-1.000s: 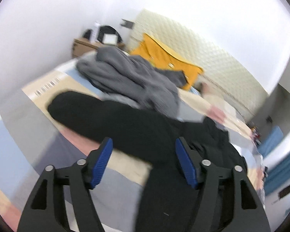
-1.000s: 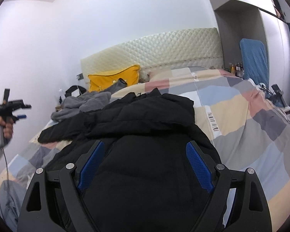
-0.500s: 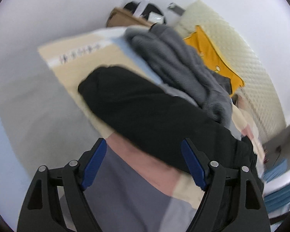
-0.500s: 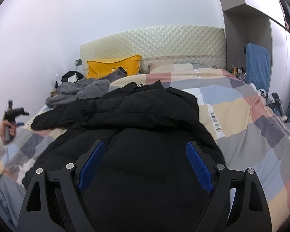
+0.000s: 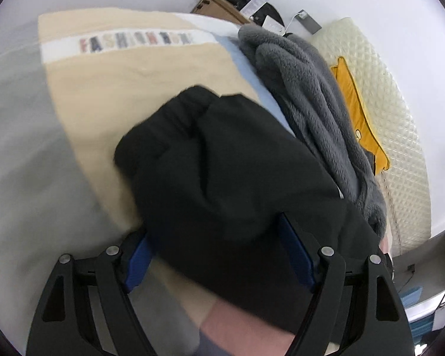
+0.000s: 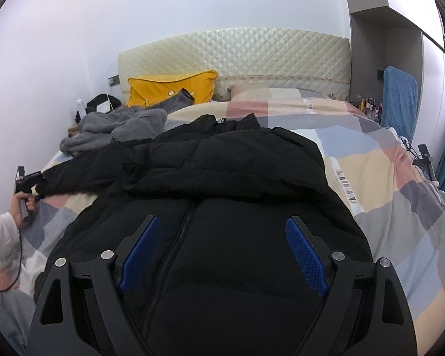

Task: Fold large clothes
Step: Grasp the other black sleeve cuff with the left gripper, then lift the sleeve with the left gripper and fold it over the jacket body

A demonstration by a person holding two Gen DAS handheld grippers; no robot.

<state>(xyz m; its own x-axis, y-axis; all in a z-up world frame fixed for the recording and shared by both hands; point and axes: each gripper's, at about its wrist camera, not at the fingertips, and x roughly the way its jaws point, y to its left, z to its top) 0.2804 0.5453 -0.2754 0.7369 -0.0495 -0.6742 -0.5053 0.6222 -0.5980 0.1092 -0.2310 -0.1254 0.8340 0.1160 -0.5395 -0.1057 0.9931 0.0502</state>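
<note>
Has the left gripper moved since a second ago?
Yes. In the right wrist view the left gripper has dropped from beside the wall, level with the grey fleece, to the black jacket's sleeve end on the quilt.

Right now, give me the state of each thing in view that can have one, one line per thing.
Left gripper: jaws apart around the black sleeve, just opened wider, no visible clamping.
Right gripper: open, empty, over the jacket's front.
Black jacket: spread on the bed, zipper closed, one sleeve stretched out sideways.
Black sleeve: lying flat, cuff end between the left jaws.
Grey fleece: crumpled heap, unfolded.
Yellow pillow: propped against the headboard.
</note>
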